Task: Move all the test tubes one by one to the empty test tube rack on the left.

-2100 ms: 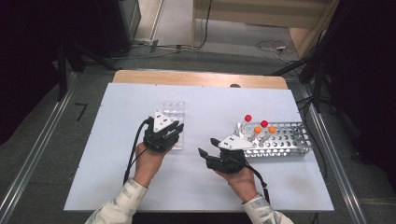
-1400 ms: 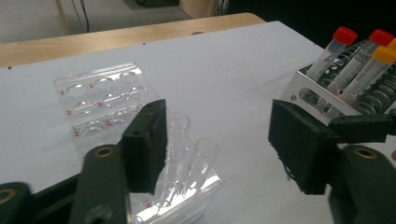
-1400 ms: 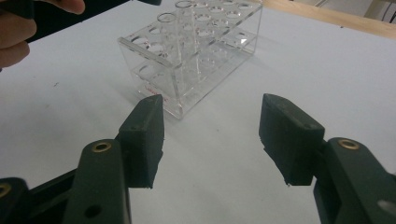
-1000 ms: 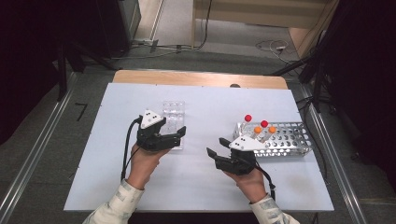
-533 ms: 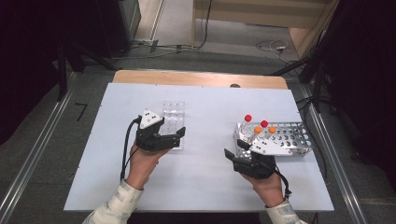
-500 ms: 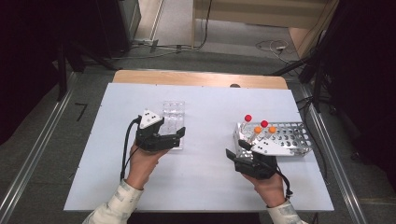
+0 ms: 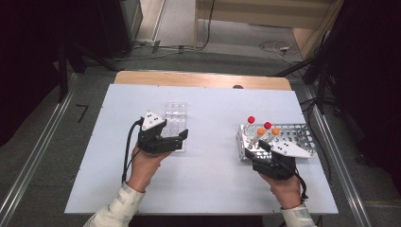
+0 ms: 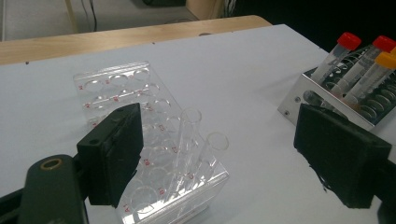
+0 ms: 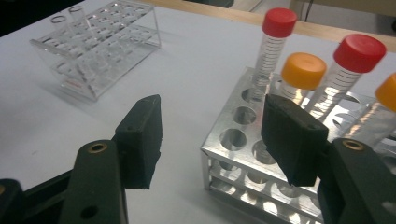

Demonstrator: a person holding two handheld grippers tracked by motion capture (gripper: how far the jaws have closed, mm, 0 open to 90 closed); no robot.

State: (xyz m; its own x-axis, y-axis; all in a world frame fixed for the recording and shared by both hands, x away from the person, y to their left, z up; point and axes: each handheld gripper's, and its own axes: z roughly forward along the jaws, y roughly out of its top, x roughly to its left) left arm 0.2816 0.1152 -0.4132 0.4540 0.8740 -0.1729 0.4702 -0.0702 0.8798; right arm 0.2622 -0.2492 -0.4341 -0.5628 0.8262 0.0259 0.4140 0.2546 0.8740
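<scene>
both tongs gape empty: left tongs (image 8: 219, 154) at clear rack (image 8: 154, 140), right tongs (image 9: 210, 140) at metal rack (image 9: 243, 154).

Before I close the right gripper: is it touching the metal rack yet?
Cannot tell. In the right gripper view the open right gripper straddles the metal rack's near corner, one jaw overlapping it, no plain gap or contact.

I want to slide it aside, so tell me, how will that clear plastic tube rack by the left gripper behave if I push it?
The clear rack looks like thin, light plastic, so it would probably skid easily on the smooth table. Its two uncapped tubes lean loosely in their holes and may rattle or tip. A low push seems safer.
</scene>
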